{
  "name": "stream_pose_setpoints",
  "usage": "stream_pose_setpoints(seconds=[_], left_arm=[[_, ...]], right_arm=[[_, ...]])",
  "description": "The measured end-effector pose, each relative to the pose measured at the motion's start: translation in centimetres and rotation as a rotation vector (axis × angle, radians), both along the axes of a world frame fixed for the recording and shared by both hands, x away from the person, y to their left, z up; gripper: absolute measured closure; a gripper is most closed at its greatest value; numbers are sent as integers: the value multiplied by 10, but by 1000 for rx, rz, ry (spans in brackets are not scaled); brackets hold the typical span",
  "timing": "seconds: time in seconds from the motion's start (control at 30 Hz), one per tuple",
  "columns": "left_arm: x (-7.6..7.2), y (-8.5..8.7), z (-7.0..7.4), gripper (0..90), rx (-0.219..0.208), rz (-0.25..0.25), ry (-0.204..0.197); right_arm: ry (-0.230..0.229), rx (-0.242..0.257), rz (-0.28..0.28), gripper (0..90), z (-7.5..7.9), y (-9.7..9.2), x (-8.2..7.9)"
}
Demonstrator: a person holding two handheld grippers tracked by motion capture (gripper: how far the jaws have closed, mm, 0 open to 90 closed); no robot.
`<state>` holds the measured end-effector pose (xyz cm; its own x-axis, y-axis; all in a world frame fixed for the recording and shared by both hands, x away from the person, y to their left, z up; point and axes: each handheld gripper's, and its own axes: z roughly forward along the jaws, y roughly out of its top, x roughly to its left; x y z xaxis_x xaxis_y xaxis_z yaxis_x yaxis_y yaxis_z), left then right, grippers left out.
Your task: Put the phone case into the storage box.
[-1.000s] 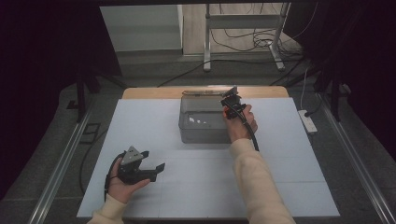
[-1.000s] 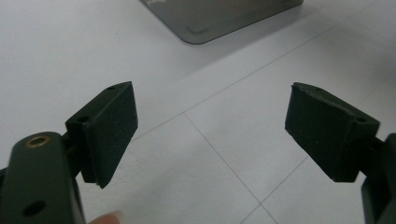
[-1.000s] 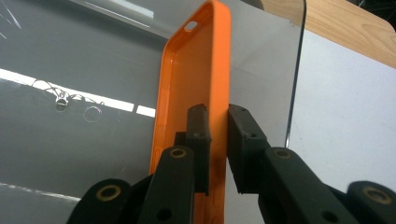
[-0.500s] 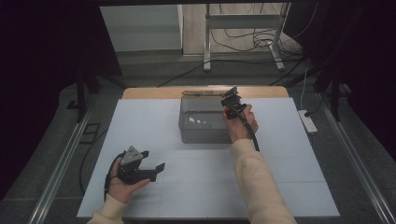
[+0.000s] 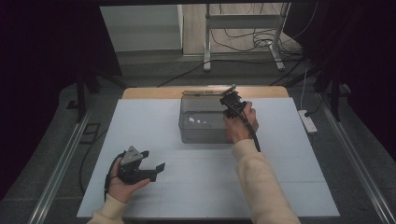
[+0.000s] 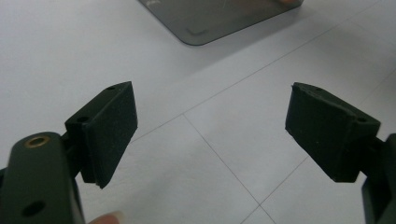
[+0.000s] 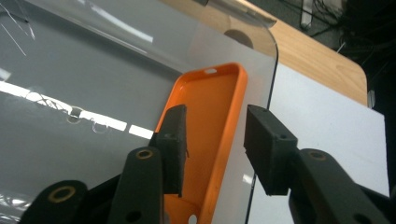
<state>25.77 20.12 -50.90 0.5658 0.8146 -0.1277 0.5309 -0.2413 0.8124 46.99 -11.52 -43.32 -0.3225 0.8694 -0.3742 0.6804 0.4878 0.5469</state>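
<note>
As its jaws have just been opening, the right claw (image 7: 212, 140) stands part-open astride the rim of the orange plastic phone case (image 7: 210, 135), pads off it; the case sits in the clear grey plastic box (image 5: 205, 122), frame centre: likely released. Left claw (image 6: 210, 135) wide, empty, over the white table (image 5: 196, 186).

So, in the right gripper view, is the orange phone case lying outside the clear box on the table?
No, the orange phone case lies inside the clear box, against its wall by the corner.
</note>
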Motion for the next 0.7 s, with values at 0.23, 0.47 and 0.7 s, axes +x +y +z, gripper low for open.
stream_pose_setpoints(seconds=[0.23, 0.47, 0.7], left_arm=[[0, 1, 0, 167, 3, -1, -1], [0, 1, 0, 166, 0, 2, 0], [-1, 2, 0, 166, 0, 5, -4]], right_arm=[[-27, 37, 56, 534, 9, -1, -6], [-8, 138, 151, 460, 19, -10, -15], [16, 227, 200, 386, 19, -22, -23]])
